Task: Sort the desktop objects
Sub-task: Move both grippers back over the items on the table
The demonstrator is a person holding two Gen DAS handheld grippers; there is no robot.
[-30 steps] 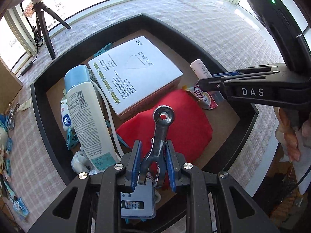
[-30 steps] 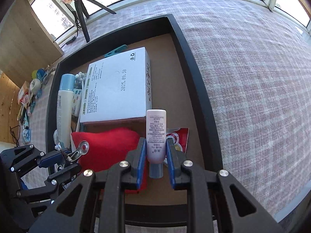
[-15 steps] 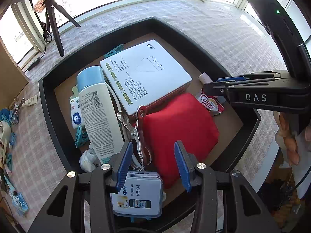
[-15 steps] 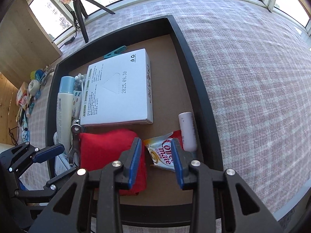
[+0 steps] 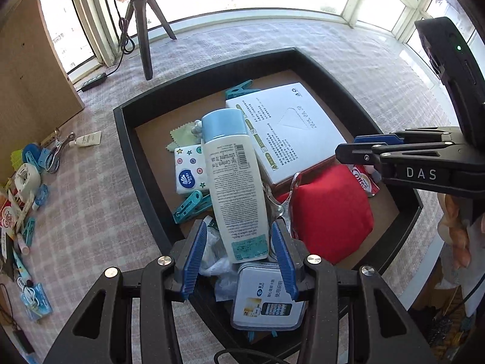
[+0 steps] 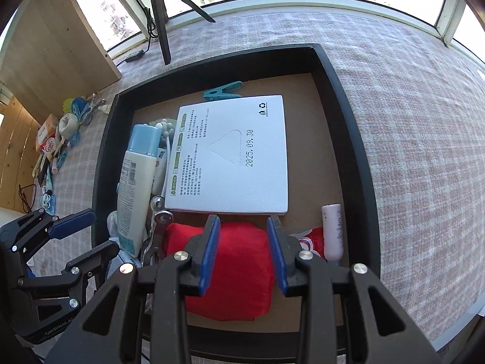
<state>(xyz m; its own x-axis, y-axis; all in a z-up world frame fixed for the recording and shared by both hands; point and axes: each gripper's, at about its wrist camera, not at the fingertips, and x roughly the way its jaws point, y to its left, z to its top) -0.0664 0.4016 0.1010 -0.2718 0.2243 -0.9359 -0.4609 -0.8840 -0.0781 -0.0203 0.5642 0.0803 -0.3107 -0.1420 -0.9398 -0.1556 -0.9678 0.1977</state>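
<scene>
My left claw [image 5: 239,251] released above the black rectangular tray [image 5: 145,163], my right claw [image 6: 244,250] released, nothing gripped, over the red fabric pouch [image 6: 239,261], metal spring clip [image 5: 280,206] lying beside it.

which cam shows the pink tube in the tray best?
Right wrist: the pink tube lies in full view by the tray's right wall. In the left wrist view the right hand-held gripper hides it.

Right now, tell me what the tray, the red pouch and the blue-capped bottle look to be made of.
Tray: matte black walls, probably plastic or painted wood; brown fibreboard-like floor.
Red pouch: soft woven fabric, matte, rumpled edges.
Blue-capped bottle: smooth glossy plastic, light glinting off the cap.
</scene>
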